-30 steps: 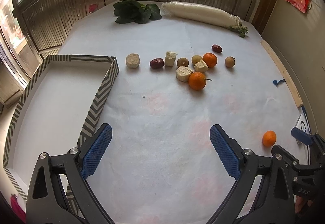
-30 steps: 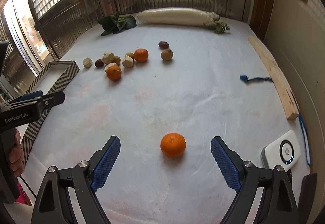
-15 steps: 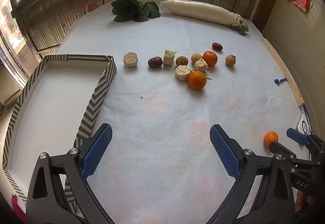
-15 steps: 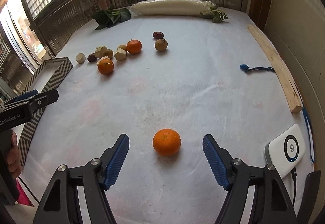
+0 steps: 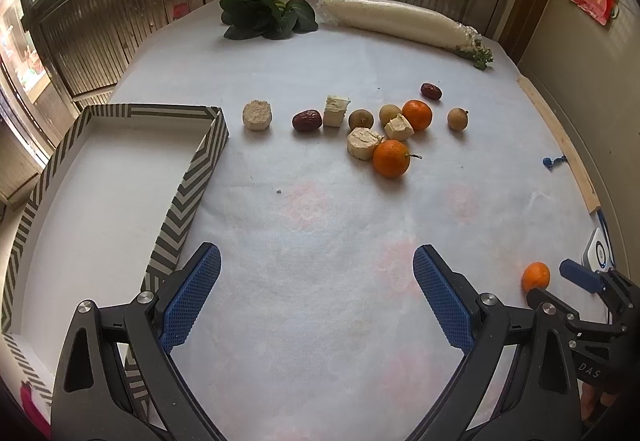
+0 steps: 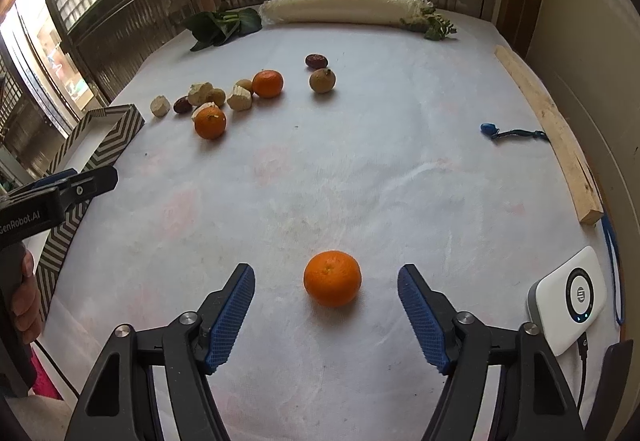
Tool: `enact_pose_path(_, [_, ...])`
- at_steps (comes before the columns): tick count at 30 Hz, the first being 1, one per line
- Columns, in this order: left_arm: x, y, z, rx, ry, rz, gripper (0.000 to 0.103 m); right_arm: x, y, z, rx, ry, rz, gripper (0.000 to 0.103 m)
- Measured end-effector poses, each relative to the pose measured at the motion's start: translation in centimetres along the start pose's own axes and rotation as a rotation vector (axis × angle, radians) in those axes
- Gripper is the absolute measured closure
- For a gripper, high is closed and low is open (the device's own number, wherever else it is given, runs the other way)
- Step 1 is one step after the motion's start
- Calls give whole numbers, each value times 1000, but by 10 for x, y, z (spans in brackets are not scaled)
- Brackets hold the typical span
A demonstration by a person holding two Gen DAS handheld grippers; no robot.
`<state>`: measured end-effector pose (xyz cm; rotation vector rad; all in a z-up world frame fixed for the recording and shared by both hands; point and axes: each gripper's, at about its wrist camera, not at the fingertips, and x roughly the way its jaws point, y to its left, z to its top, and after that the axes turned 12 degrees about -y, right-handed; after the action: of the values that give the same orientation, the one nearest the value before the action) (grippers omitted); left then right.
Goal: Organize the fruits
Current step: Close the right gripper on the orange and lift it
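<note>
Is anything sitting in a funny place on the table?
Yes. One orange sits all alone near the right claw, far from the other fruit bunched up by the striped box. The claw's jaws have just been closing around it but don't touch it yet. A white gadget lies beside it too.

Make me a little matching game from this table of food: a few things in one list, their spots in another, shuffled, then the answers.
Things:
1. lone orange
2. white radish
3. striped box
4. white device

Places:
A. far edge of the table, beside the leafy greens
B. between the right claw's open fingers, untouched
C. left side of the table
D. near right corner, cable plugged in

Pairs: 1-B, 2-A, 3-C, 4-D
</note>
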<state>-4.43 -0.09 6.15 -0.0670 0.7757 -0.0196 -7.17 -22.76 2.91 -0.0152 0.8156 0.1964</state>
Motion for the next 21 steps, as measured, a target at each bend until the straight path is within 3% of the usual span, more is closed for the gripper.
enact_pose_path(8, [7, 0, 1, 0, 15, -5, 5, 10, -4, -4, 7, 38, 5, 49])
enact_pose_path(14, [15, -2, 3, 7, 27, -10, 5, 19, -9, -3, 14, 54, 11, 73])
enact_pose_path(21, [34, -7, 18, -10, 38, -28, 5, 26, -6, 22, 2, 17, 32, 73])
